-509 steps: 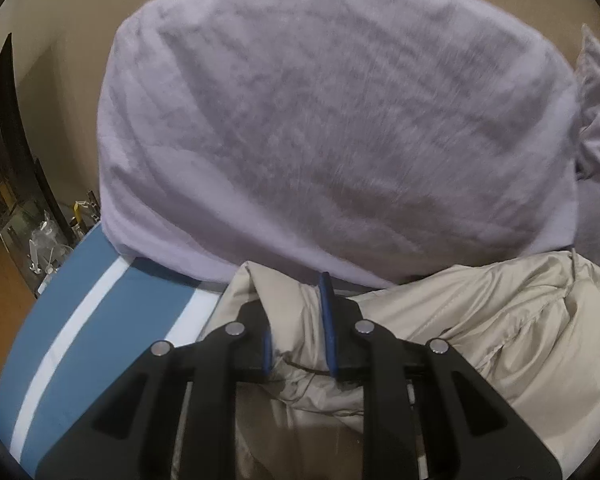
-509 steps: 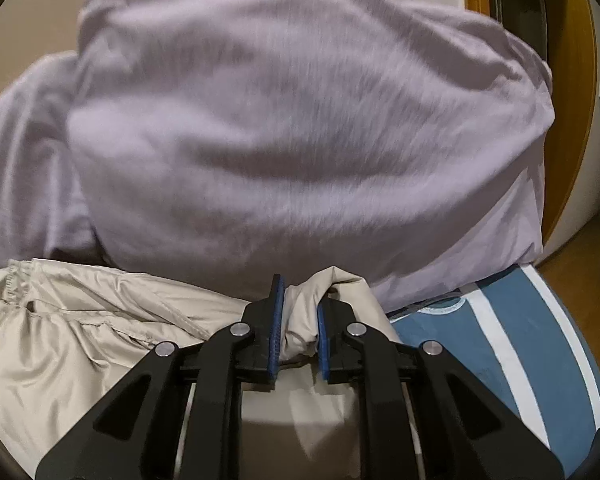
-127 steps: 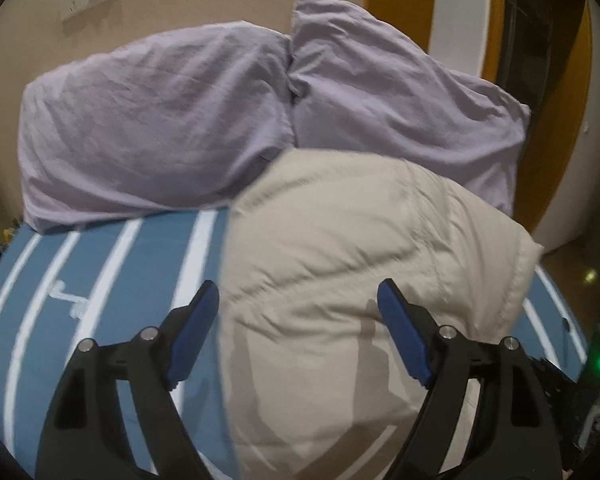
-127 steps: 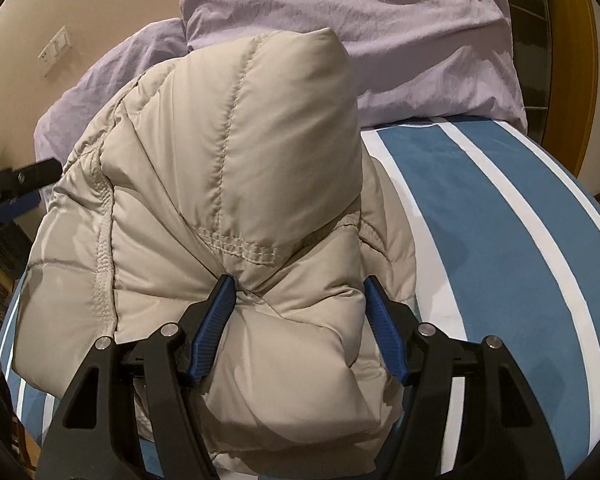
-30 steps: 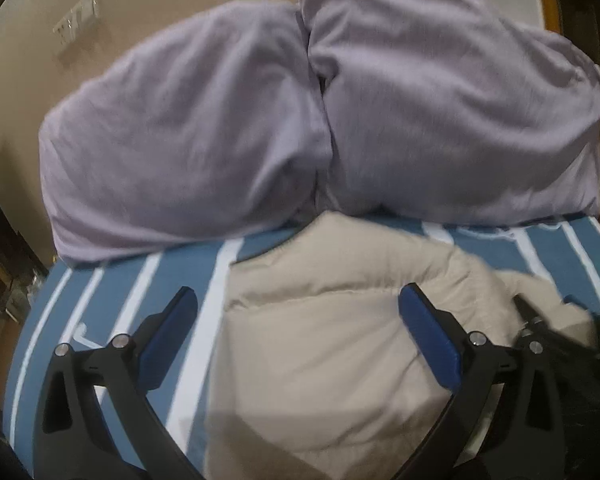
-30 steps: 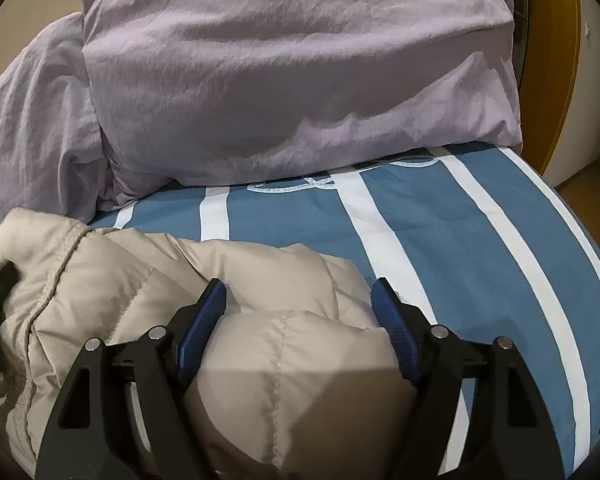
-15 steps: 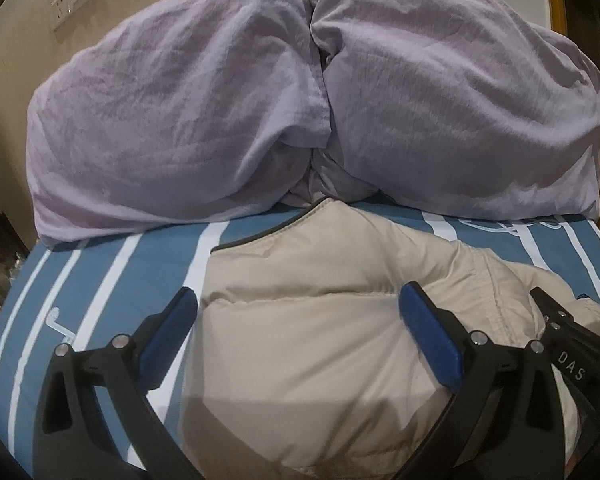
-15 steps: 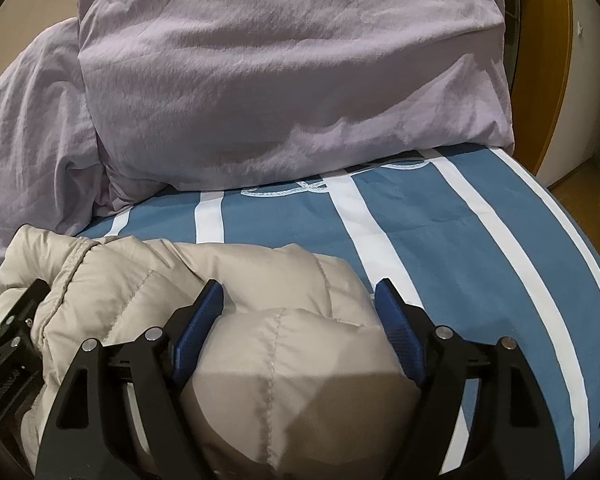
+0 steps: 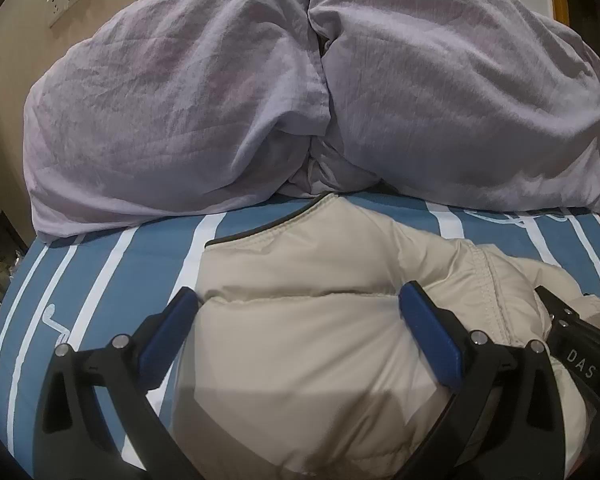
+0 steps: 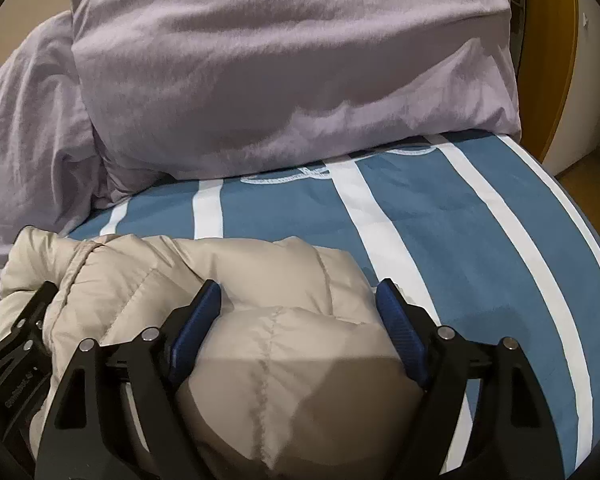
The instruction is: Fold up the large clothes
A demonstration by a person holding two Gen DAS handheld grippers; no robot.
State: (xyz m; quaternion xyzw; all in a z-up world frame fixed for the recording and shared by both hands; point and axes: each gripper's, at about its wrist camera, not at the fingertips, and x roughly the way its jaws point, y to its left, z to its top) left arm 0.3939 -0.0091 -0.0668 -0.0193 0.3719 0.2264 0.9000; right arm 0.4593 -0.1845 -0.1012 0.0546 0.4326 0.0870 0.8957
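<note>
A beige puffer jacket lies folded into a thick bundle on the blue-and-white striped bed sheet, just in front of two lilac pillows. My left gripper stands wide open astride the bundle's left part, and its pads rest against the fabric without squeezing it. My right gripper straddles the right end of the jacket; its blue pads dent the puffy fabric on both sides. Each gripper's black body shows at the edge of the other's view.
Two large lilac pillows lean against the wall at the head of the bed, almost touching the jacket's collar. Striped sheet stretches to the right. A wooden door frame and floor lie beyond the bed's right edge.
The view has steadied and drawn slightly closer to the pillows. The jacket bundle has settled onto the sheet. Both grippers keep almost the same place and width.
</note>
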